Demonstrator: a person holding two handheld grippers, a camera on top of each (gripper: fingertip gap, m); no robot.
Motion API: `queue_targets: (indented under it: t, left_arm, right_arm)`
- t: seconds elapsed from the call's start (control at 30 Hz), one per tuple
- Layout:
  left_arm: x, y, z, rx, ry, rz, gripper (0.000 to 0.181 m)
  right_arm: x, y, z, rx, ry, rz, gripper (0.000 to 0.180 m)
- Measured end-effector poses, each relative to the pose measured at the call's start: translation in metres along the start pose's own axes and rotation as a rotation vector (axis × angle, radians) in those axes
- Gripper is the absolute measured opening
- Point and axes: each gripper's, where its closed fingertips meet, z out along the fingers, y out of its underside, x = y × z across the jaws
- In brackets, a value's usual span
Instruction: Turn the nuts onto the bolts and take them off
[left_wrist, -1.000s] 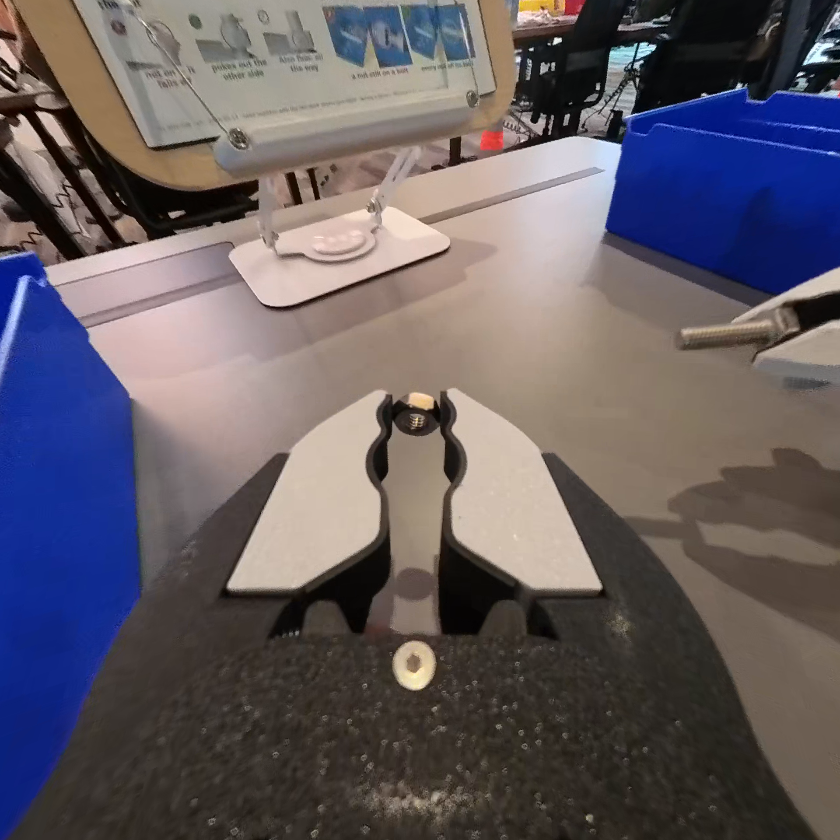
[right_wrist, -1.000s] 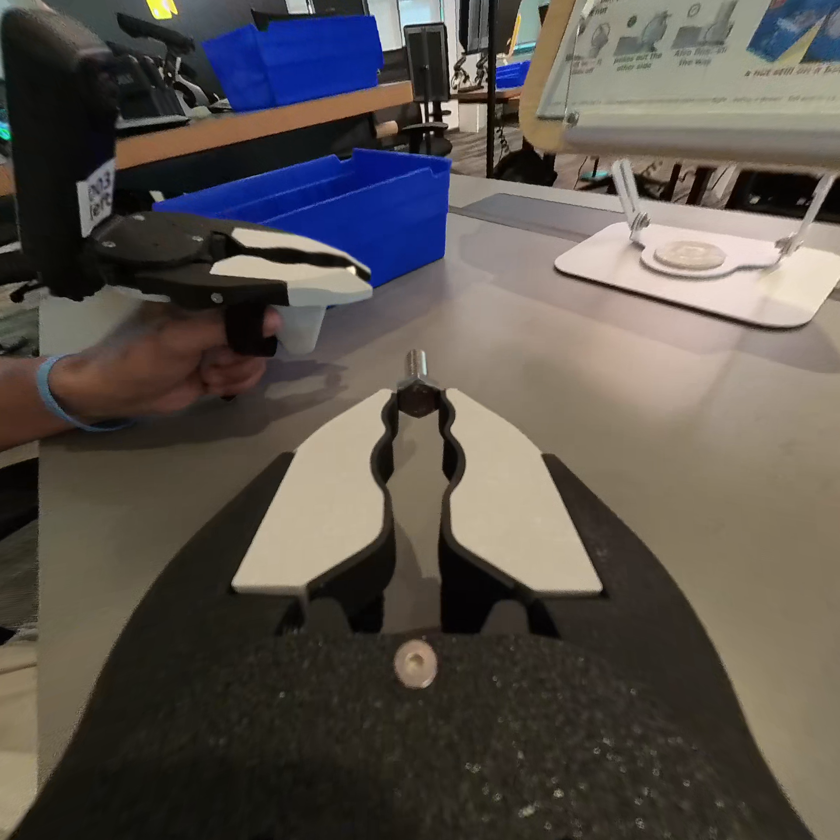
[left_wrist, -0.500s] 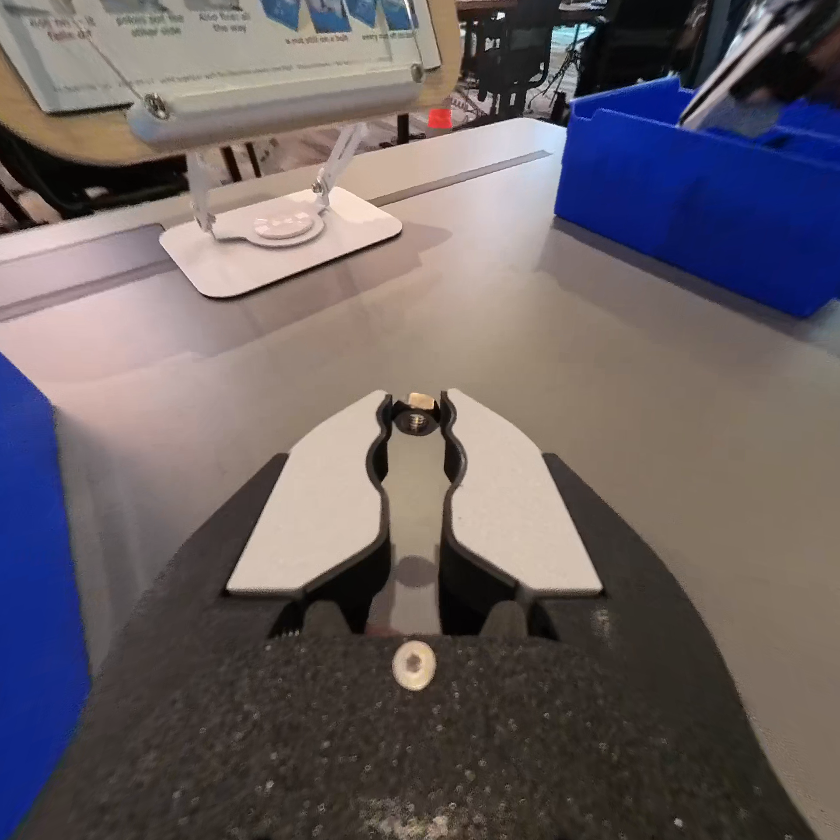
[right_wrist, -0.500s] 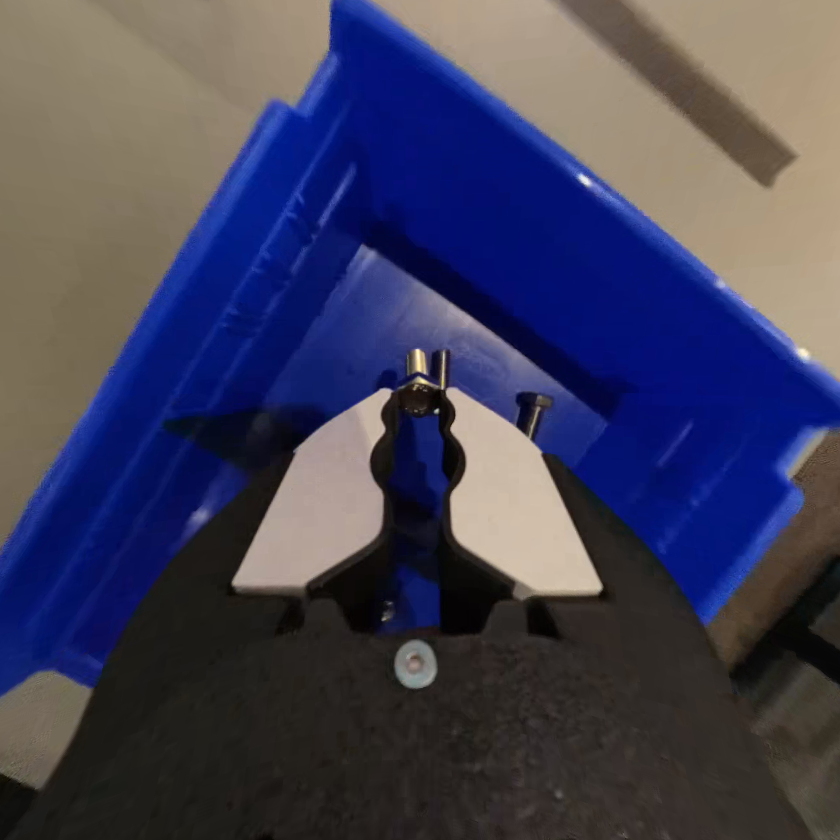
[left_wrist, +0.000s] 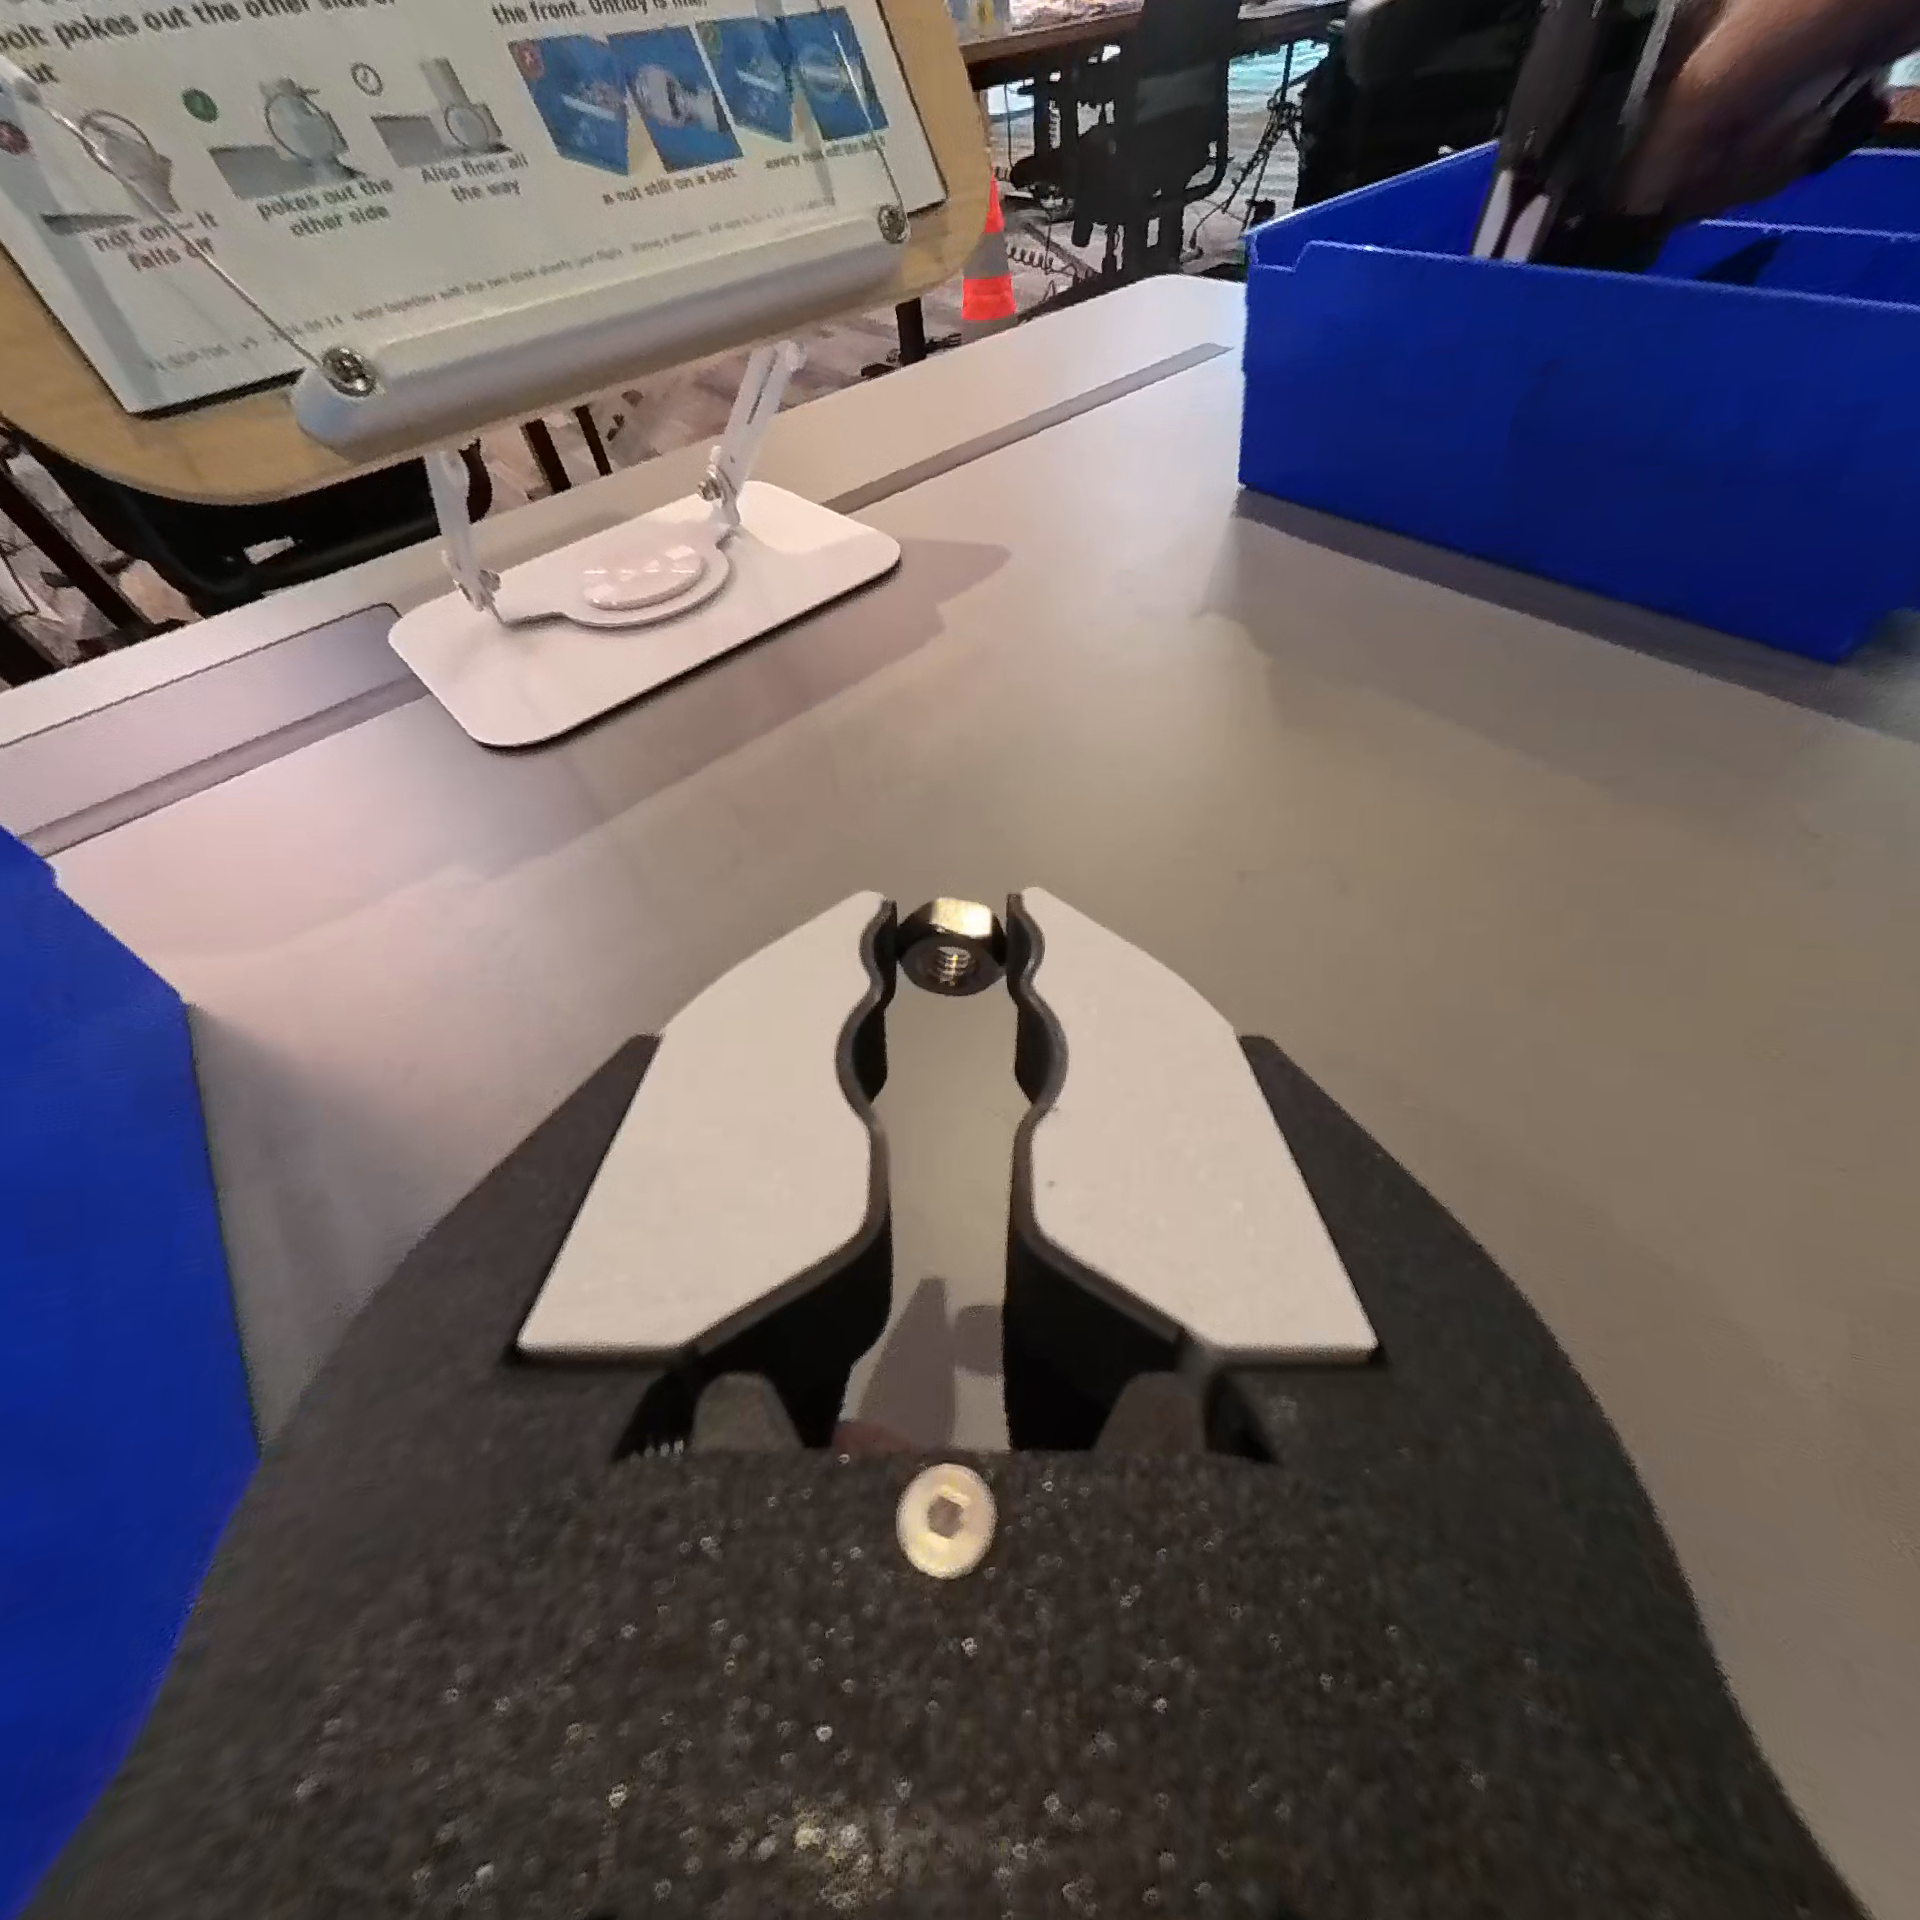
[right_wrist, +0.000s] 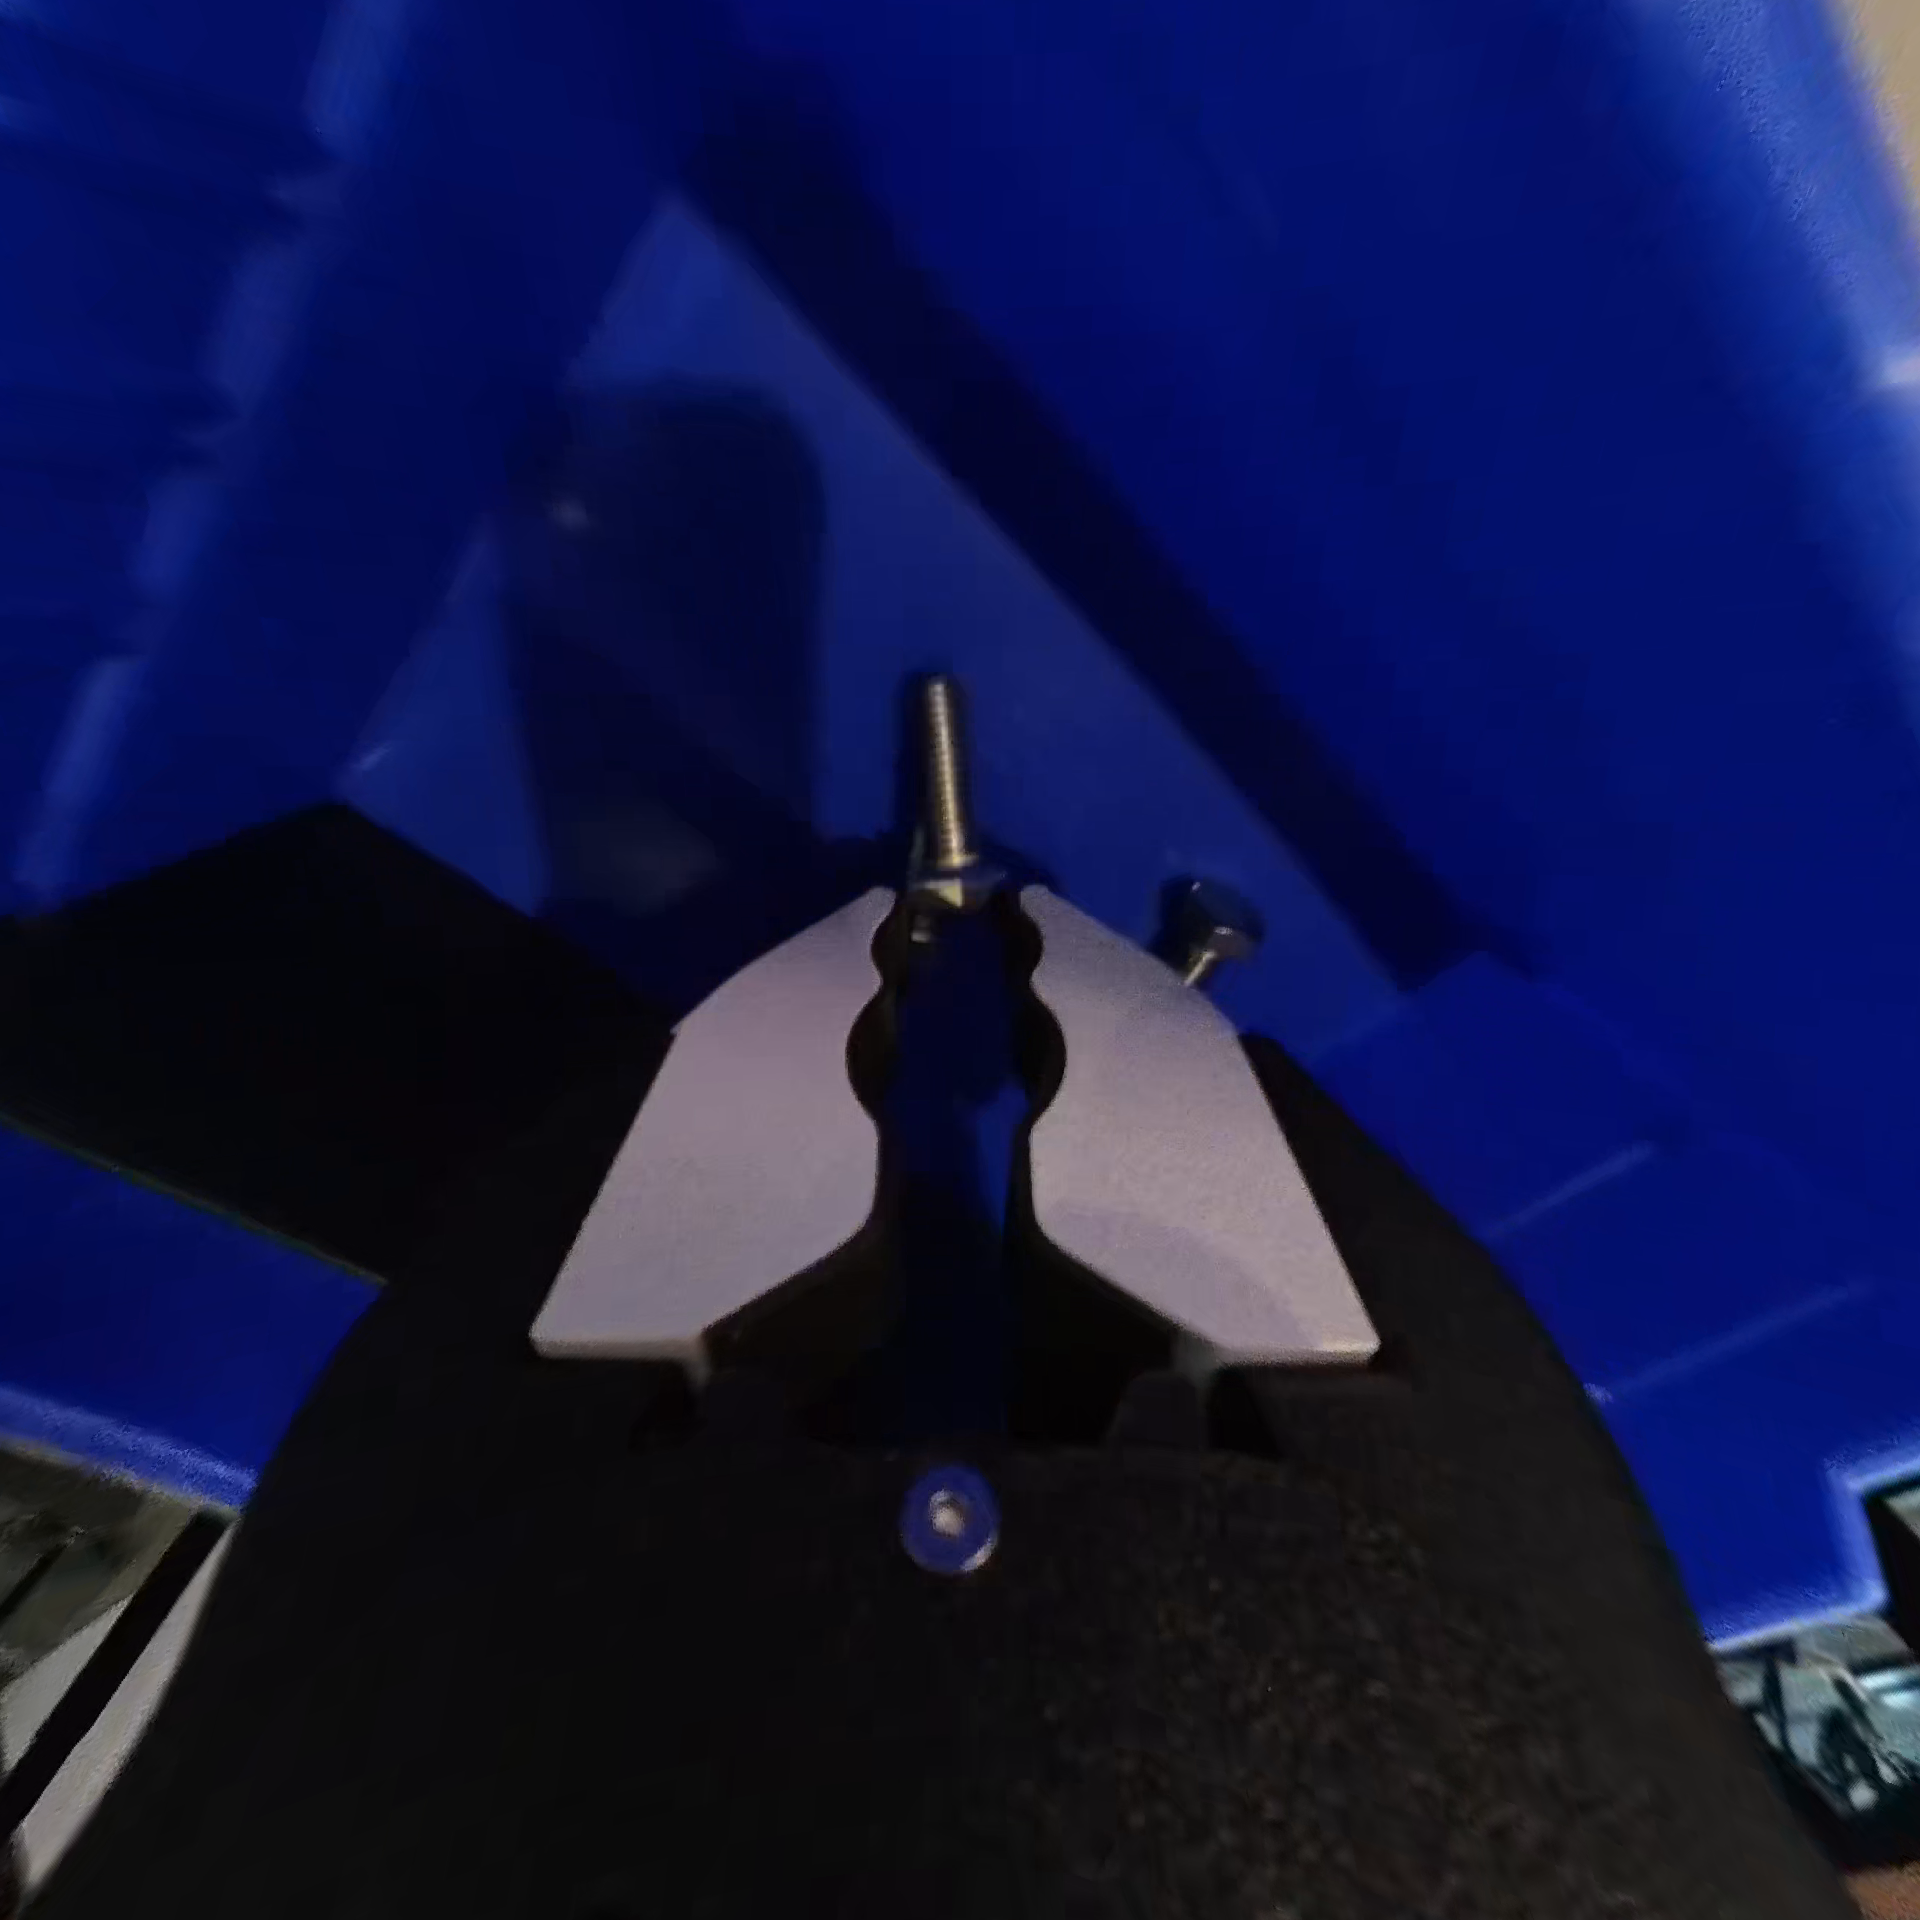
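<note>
The left hand-held gripper (left_wrist: 948, 940) is pinching a steel nut (left_wrist: 948, 948) right at its fingertips, the jaws closed onto opposite flats so that the threaded bore is facing back toward the camera; holding it so far forward is probably leaving the hole free for a bolt to enter. It is hovering low over the bare grey surface (left_wrist: 1351, 935), between a blue bin at its left (left_wrist: 94, 1247) and a second blue bin (left_wrist: 1558, 468) across the surface at the right, with a stand-mounted instruction card (left_wrist: 468, 208) beyond it. The right hand-held gripper (right_wrist: 951, 899) is reaching down into that second bin, its jaws nearly together around the hex head of a bolt (right_wrist: 943, 790) whose threaded shank is pointing away from the fingers. The picture is blurred and dark, so whether the head is being clamped firmly or merely loosened for release is hard to say; it appears gripped. Another bolt (right_wrist: 1205, 925) is lying just beside the right fingertip on the bin floor, which suggests this bin is serving as the store for bolts. Nut and bolt are well apart, each in its own gripper, so this looks like the unthreaded stage of the task, with parts being sorted into bins.
</note>
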Motion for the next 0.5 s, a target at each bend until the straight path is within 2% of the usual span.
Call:
queue_targets:
  t: [0.03,0.17,0.23,0.3,0.4,0.47,0.5]
  left_arm:
    - [-0.001,0.000,0.000,0.000,0.000,-0.003,0.020]
    - [-0.002,0.002,0.001,-0.014,0.011,-0.021,0.020]
    - [-0.002,0.004,0.002,-0.020,0.016,-0.028,0.020]
    - [-0.005,0.004,0.002,-0.020,0.011,-0.030,0.020]
    - [-0.007,0.002,0.002,-0.015,0.016,-0.053,0.020]
    - [-0.009,-0.001,0.001,-0.006,0.020,-0.070,0.020]
    - [-0.010,-0.002,0.000,-0.002,0.018,-0.074,0.020]
  right_arm:
    - [-0.001,0.000,0.000,-0.002,-0.014,0.010,0.017]
    - [0.000,0.001,0.001,-0.012,-0.013,0.016,0.018]
    - [0.006,0.002,-0.001,0.006,0.033,0.017,0.030]
    - [0.012,0.005,-0.015,0.053,0.081,0.015,0.035]
    - [0.008,-0.012,-0.068,0.308,0.222,0.024,0.034]
    - [-0.035,-0.041,-0.120,0.613,0.272,-0.005,0.034]
    - [-0.076,-0.058,-0.145,0.793,0.228,-0.044,0.034]
